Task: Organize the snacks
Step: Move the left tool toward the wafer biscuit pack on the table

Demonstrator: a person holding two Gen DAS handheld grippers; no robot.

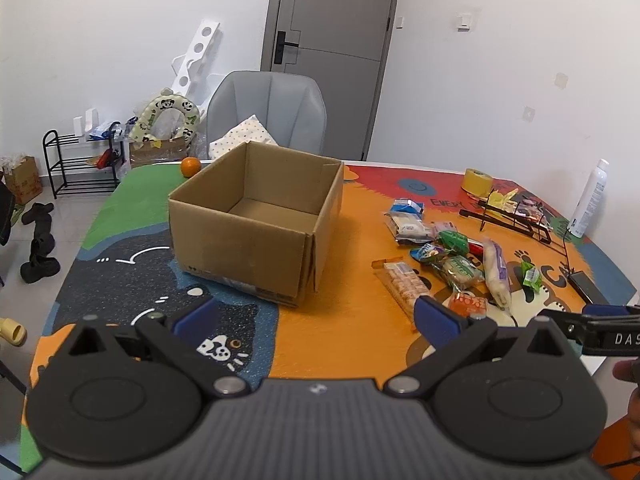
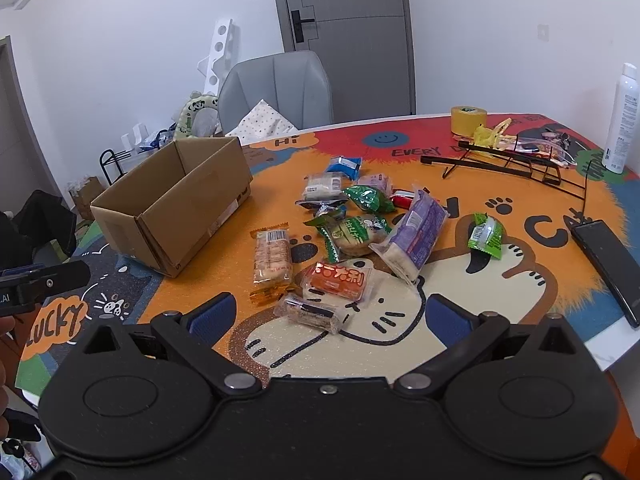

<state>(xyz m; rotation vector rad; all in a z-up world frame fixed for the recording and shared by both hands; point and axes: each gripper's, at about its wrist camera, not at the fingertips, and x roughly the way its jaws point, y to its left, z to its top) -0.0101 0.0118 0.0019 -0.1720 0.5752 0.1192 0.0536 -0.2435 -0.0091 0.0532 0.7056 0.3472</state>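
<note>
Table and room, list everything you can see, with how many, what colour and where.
cardboard box: one, brown, open and empty, left part of the table mat
snack packets: about a dozen, mixed colours, loose pile right of the box
orange: one, orange, far edge beside the box
tape roll: one, yellow, far right of the table
wire rack: one, black, flat near the tape
spray bottle: one, white, far right edge
phone: one, black, right edge
chair: one, grey, behind the table
door: one, grey, back wall
shoe rack: one, black, floor at left
left gripper: black with blue pads, open, empty
right gripper: same, open, above the nearest packets
</note>
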